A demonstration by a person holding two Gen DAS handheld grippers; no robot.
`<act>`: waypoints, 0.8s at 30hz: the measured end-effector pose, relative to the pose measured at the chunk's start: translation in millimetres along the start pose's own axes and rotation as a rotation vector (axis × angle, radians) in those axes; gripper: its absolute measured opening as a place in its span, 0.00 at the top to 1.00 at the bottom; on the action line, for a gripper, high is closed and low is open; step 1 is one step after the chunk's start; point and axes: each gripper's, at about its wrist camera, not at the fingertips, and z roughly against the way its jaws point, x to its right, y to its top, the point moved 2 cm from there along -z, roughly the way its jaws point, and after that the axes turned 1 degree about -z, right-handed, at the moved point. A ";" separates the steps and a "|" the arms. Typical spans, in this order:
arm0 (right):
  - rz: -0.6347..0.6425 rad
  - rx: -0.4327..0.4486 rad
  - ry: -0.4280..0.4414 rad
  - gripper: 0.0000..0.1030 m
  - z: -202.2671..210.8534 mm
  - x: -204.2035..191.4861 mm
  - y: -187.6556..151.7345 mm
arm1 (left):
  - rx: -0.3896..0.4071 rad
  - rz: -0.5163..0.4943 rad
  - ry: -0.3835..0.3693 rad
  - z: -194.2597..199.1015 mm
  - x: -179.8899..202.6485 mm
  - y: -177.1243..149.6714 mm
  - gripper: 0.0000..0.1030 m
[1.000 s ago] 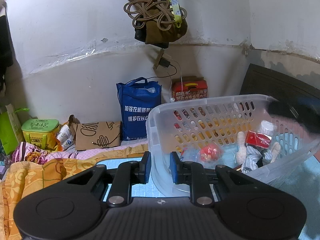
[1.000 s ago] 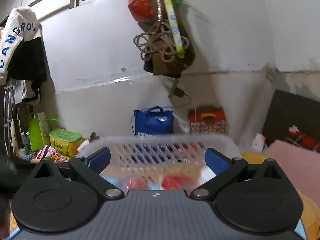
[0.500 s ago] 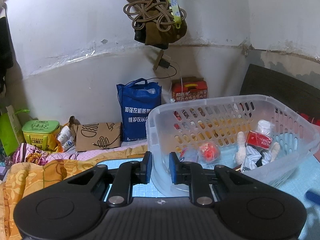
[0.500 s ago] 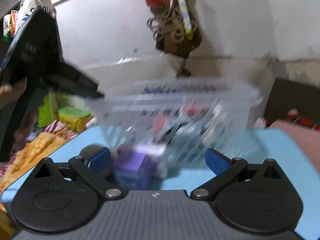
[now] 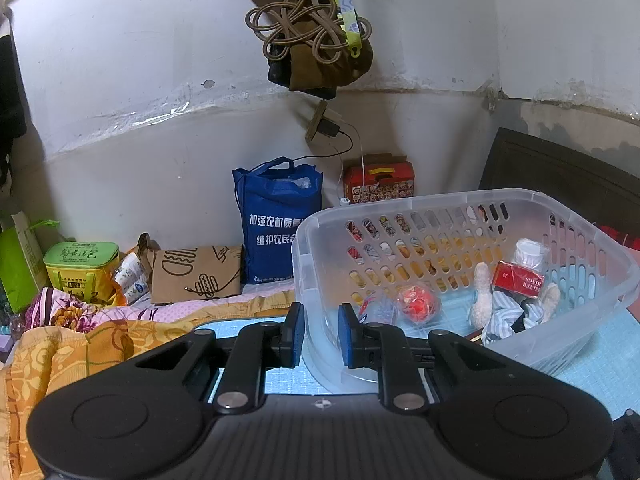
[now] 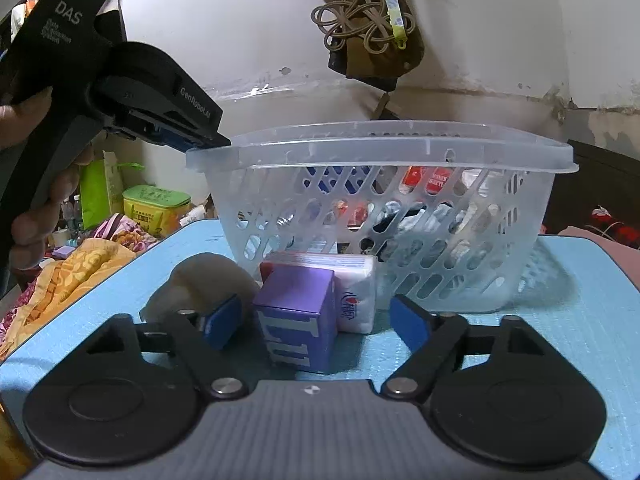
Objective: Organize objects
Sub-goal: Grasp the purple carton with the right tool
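A clear plastic basket (image 5: 460,200) stands on a light blue mat (image 6: 580,320). My left gripper (image 5: 320,334) is shut on the basket's near left wall; the right wrist view shows its tip (image 6: 208,144) at the rim corner of the basket (image 6: 360,148). Inside lie a red cigarette pack (image 5: 518,282), a red ball (image 5: 418,304), a white bottle (image 5: 530,252) and striped cloth (image 5: 504,316). In front of the basket stands a purple box (image 6: 298,316), with a white tissue pack (image 6: 356,296) behind it. My right gripper (image 6: 316,322) is closing around the purple box; its pads do not touch it.
A grey rounded object (image 6: 200,280) lies left of the purple box. Behind the mat are an orange blanket (image 5: 60,352), a green tin (image 5: 80,260), a brown paper bag (image 5: 196,276), a blue tote bag (image 5: 280,220) and a red box (image 5: 380,178). Cords hang on the wall (image 5: 312,32).
My right gripper came down from above the basket to the mat in front of it, and its jaws narrowed around the purple box. The left gripper kept its hold on the basket.
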 end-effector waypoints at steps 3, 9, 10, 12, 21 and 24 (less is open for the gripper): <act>0.014 -0.009 0.001 0.26 -4.8 -5.5 1.1 | 0.000 -0.001 0.001 0.4 0.6 -0.6 0.78; -0.003 -0.036 0.011 0.49 -10.5 -5.0 -0.1 | 0.000 -0.004 0.002 0.2 1.2 -0.8 0.78; -0.006 -0.038 0.022 0.50 -10.9 -4.9 -0.5 | 0.000 -0.005 0.003 0.2 1.5 -0.9 0.78; -0.004 -0.032 0.032 0.56 -9.4 -5.1 -1.5 | 0.000 -0.005 0.002 0.1 1.3 -0.8 0.78; -0.036 0.031 0.027 0.56 1.5 -0.4 -3.6 | 0.000 -0.005 0.002 0.5 0.3 -0.8 0.78; -0.033 0.062 0.031 0.56 6.7 -0.7 -4.1 | -0.001 -0.003 0.005 0.3 -0.3 -0.9 0.78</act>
